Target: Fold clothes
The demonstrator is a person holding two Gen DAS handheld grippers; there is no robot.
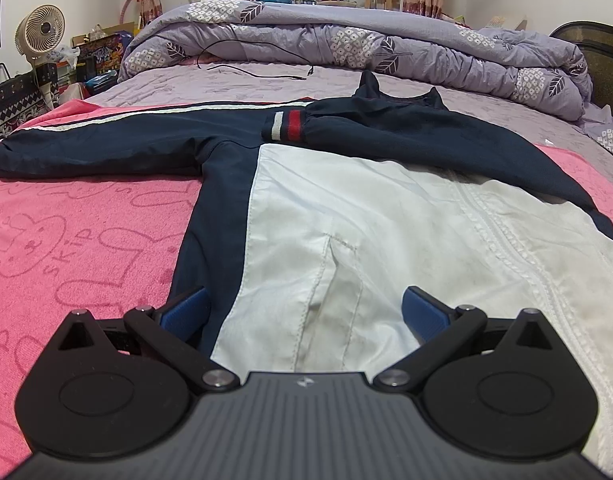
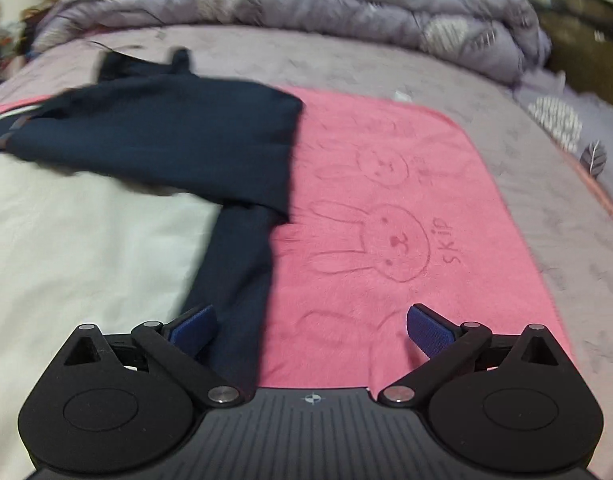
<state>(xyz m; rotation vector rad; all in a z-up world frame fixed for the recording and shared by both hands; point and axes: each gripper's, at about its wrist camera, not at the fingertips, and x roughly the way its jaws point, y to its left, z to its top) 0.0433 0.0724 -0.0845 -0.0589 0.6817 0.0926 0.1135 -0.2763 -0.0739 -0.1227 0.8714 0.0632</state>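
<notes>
Both jaws gape empty over the near hem of the jacket (image 1: 346, 216), whose right sleeve (image 1: 406, 128) is folded across, left sleeve (image 1: 98, 144) still outstretched.

Rumpled quilt (image 1: 346, 40), fan (image 1: 40, 30), black cable (image 1: 258, 74) beyond pink towel (image 1: 66, 240).

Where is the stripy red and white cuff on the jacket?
In the left wrist view, the striped cuff lies across the upper middle of the jacket, at the end of the folded-in navy sleeve, just above the white front panel.
</notes>
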